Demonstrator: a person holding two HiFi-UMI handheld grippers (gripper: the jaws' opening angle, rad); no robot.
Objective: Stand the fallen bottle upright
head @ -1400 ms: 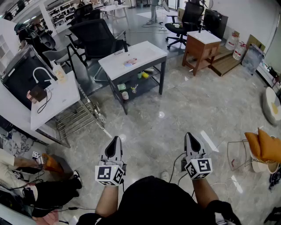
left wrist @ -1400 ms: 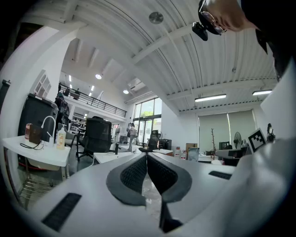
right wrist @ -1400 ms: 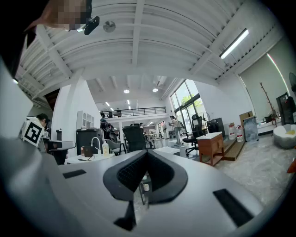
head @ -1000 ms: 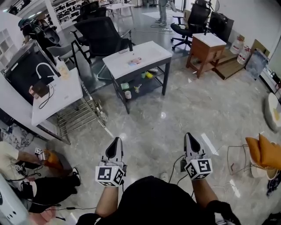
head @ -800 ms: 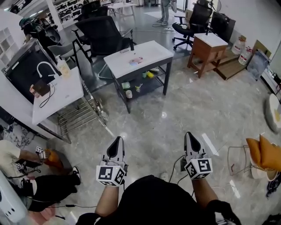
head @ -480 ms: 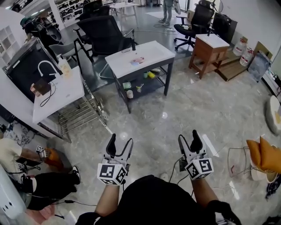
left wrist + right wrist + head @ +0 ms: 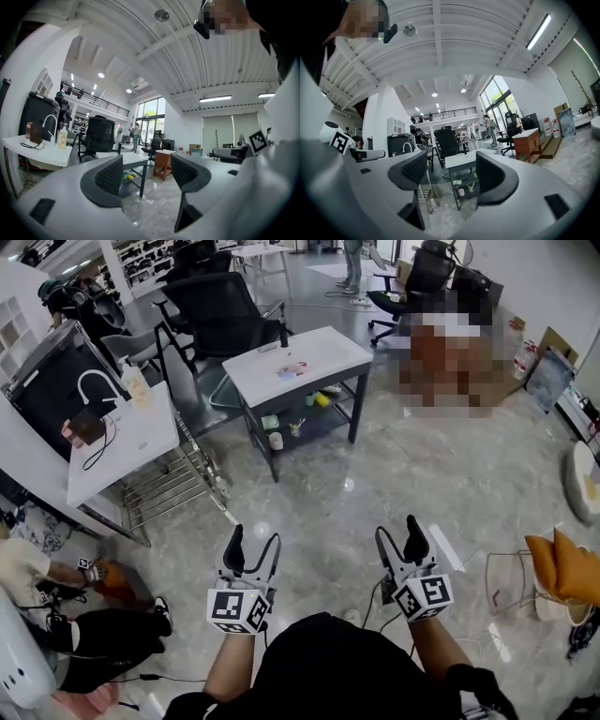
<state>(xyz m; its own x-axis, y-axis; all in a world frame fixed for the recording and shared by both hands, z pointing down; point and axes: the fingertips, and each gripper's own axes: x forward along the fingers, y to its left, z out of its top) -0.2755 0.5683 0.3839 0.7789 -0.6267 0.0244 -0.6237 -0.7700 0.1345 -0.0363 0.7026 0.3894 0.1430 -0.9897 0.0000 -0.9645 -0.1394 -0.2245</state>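
A small pink and blue thing (image 7: 292,368) lies flat on the white table (image 7: 323,348) across the room; it is too small to tell whether it is the bottle. Both grippers hang level over the marble floor, far short of that table. The jaws of my left gripper (image 7: 254,540) are opening, with nothing between them. My right gripper (image 7: 397,531) is opening its jaws too, and the gap is bare. In the left gripper view the gripper (image 7: 143,176) faces the table (image 7: 132,158). In the right gripper view the gripper (image 7: 450,176) faces the table (image 7: 465,159).
A black office chair (image 7: 211,310) stands behind the table. At the left are a white desk (image 7: 127,446) and a low wire rack (image 7: 169,493). A person sits on the floor at lower left (image 7: 103,643). An orange cushion (image 7: 562,554) and a wire frame (image 7: 511,568) are at the right.
Both grippers' jaws have gone from shut to wide apart. The hands have hardly shifted over the floor.
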